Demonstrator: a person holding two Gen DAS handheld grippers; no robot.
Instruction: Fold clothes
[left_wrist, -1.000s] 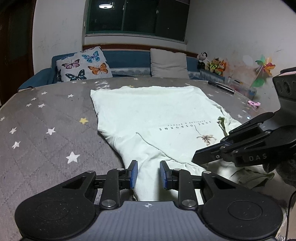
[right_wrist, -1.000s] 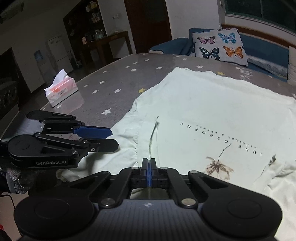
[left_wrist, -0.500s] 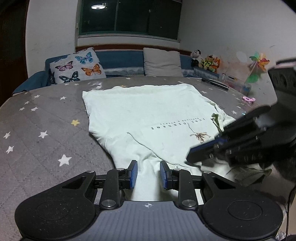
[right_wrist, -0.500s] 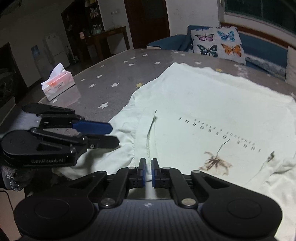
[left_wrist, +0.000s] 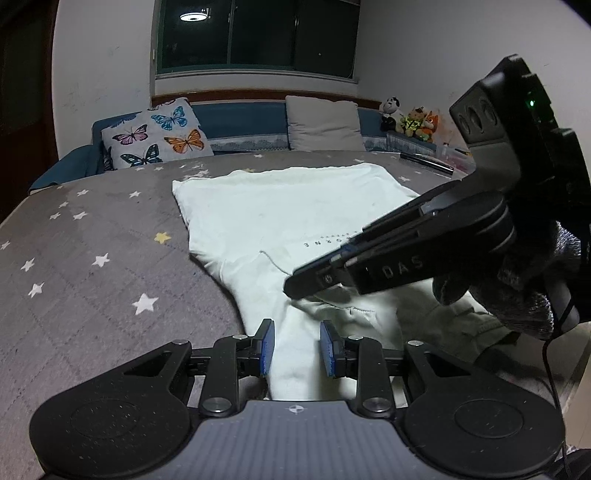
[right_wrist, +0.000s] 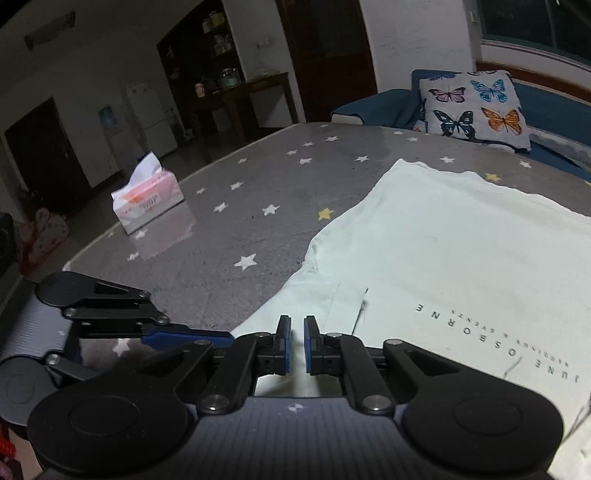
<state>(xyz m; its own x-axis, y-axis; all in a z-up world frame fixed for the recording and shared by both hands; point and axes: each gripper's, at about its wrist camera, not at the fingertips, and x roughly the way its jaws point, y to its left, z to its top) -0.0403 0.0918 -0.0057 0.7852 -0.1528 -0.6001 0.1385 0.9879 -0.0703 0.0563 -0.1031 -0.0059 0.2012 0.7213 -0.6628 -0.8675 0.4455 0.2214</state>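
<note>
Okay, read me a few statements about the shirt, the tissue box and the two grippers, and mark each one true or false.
1. The white T-shirt lies on a star-patterned cover. True.
2. The right gripper has its jaws wide apart. False: only a narrow gap, just opened slightly, over the shirt.
3. The tissue box sits on the shirt. False: it stands apart, near the cover's edge.
4. The butterfly pillow lies beyond the shirt. True.

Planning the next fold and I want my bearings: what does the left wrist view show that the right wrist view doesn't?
Left wrist only: the window, a plain grey cushion, plush toys and the right gripper from the side. Right wrist only: a tissue box, a dark wooden door and shelves. Both share the pale T-shirt on the star-patterned cloth, and the butterfly pillow.
</note>
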